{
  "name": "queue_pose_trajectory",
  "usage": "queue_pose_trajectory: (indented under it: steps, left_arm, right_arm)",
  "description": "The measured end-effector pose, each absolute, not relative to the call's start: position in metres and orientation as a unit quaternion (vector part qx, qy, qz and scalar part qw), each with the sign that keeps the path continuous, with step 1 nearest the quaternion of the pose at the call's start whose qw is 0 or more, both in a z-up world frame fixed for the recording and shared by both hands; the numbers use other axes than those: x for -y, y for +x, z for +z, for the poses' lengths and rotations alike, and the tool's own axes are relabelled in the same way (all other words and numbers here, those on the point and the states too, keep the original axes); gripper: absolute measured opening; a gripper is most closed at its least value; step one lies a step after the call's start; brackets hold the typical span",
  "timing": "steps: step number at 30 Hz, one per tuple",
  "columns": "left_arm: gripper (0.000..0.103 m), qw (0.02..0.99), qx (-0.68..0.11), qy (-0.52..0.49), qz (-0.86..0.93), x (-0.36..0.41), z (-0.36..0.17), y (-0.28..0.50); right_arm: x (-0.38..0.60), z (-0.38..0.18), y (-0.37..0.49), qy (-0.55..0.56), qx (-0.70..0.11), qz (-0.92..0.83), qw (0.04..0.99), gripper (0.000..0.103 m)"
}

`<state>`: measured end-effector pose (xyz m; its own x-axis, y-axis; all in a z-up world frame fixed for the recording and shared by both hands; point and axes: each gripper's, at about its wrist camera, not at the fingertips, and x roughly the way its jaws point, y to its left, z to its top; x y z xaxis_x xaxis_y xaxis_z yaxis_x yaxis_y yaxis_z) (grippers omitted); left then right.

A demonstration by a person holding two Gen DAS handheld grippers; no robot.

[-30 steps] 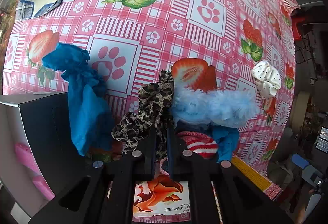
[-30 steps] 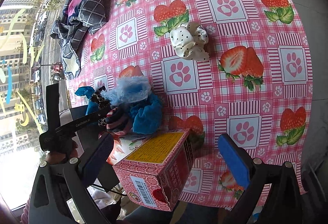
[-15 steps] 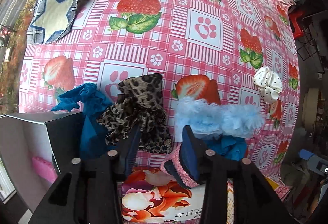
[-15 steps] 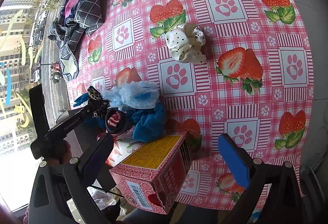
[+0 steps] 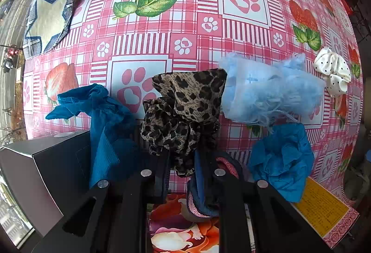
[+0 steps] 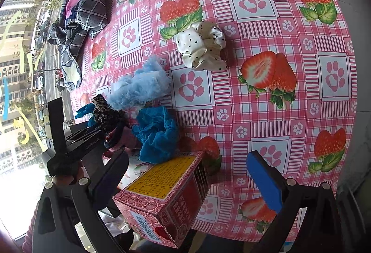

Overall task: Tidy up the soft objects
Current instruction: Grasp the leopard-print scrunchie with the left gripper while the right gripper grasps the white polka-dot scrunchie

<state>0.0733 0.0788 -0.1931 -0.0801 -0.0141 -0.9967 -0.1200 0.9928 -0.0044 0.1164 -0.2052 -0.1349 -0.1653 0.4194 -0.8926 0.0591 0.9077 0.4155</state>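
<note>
Landmark: red printed carton (image 6: 162,197), lying at the near table edge; all places are given from it.
Left gripper (image 5: 180,160): points straight down just beyond the carton's open end; jaws closing, nearly together, with the leopard-print scrunchie (image 5: 183,111) bunched between the pads. A pink-and-navy knit band (image 5: 208,185) is draped around the right-hand finger.
Right gripper (image 6: 185,174): jaws spread wide, nothing between them; it hovers over the carton with one finger on either side.
Soft objects: teal scrunchie (image 6: 157,132) touching the carton's far top edge; pale blue fluffy scrunchie (image 6: 141,86) just beyond that; teal cloth (image 5: 102,123) hanging over a black box (image 5: 46,169) beside the carton; white polka-dot scrunchie (image 6: 200,46) well apart, out on the strawberry tablecloth (image 6: 289,114).
Step, as I read it: picking up the leopard scrunchie to put it away.
Risk: the pads may catch only a loose fold, so the fabric could slip free on lifting.
Risk: the knit band looped on the finger could ride along and drop in the wrong spot.
Risk: neighbouring scrunchies touch the leopard one and could be dragged with it.
</note>
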Motion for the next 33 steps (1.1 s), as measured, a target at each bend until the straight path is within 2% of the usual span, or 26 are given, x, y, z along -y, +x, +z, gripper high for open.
queue_pose_trajectory:
  steps: [7,17,18,19,20,21,25,30,33]
  left_arm:
    - [0.015,0.706,-0.704,-0.063,0.043,-0.076,-0.174,0.07]
    - [0.015,0.721,-0.686,-0.076,0.063,-0.08,-0.15,0.066]
    - [0.015,0.722,-0.685,-0.077,0.065,-0.081,-0.148,0.068]
    - [0.015,0.724,-0.682,-0.079,0.067,-0.082,-0.146,0.068]
    - [0.015,0.726,-0.679,-0.08,0.068,-0.083,-0.143,0.069]
    - [0.015,0.729,-0.676,-0.079,0.067,-0.082,-0.139,0.068]
    - [0.015,0.742,-0.664,-0.067,0.068,-0.076,-0.129,0.068]
    - [0.014,0.759,-0.644,-0.06,0.069,-0.072,-0.116,0.064]
    - [0.009,0.773,-0.629,-0.06,0.067,-0.069,-0.104,0.066]
  right_arm:
    - [0.206,-0.151,0.151,0.122,-0.733,0.109,0.661,0.102]
    - [0.173,-0.206,0.197,0.083,-0.732,0.098,0.669,0.102]
    - [0.17,-0.21,0.199,0.076,-0.731,0.098,0.671,0.1]
    - [0.168,-0.212,0.199,0.068,-0.73,0.098,0.673,0.087]
    - [0.165,-0.216,0.199,0.059,-0.733,0.096,0.671,0.065]
    - [0.164,-0.22,0.199,0.053,-0.737,0.093,0.667,0.055]
    - [0.168,-0.219,0.194,0.047,-0.733,0.1,0.671,0.024]
    - [0.193,-0.197,0.182,0.076,-0.71,0.097,0.693,0.024]
    - [0.201,-0.176,0.177,0.084,-0.695,0.102,0.707,0.024]
